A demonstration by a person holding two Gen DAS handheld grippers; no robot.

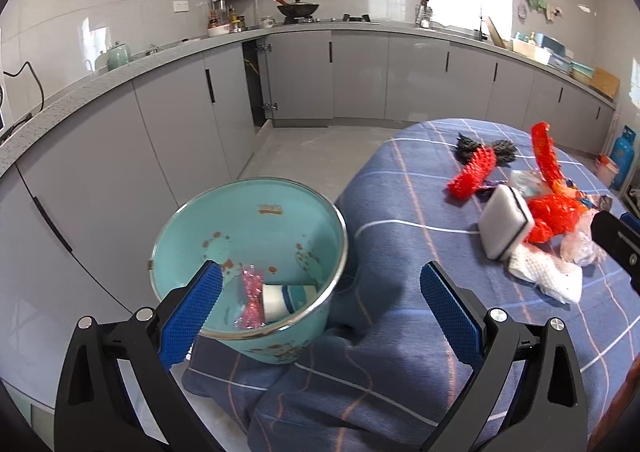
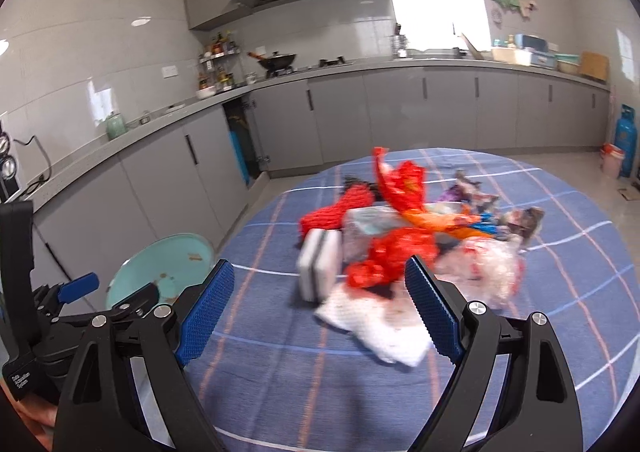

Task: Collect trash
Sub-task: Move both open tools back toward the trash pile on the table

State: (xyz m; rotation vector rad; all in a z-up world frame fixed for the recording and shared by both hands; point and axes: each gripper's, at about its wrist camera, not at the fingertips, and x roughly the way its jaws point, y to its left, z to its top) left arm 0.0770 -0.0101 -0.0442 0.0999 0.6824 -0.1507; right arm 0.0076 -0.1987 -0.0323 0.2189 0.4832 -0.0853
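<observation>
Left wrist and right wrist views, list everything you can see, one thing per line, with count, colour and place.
Bin: one, teal, at the table's edge, left of the pile.
Pink wrapper: one, pink, inside the bin.
Tube: one, white and teal, inside the bin beside the wrapper.
Tablecloth: one, blue plaid, covering the table.
Sponge: one, white and grey, on its edge at the pile's left.
Red mesh: several pieces, red-orange, in the pile.
White foam net: one, white, front of the pile.
Clear plastic wrap: one, see-through, right of the pile.
Left gripper: open, over the bin.
Right gripper: open, facing the pile.
</observation>
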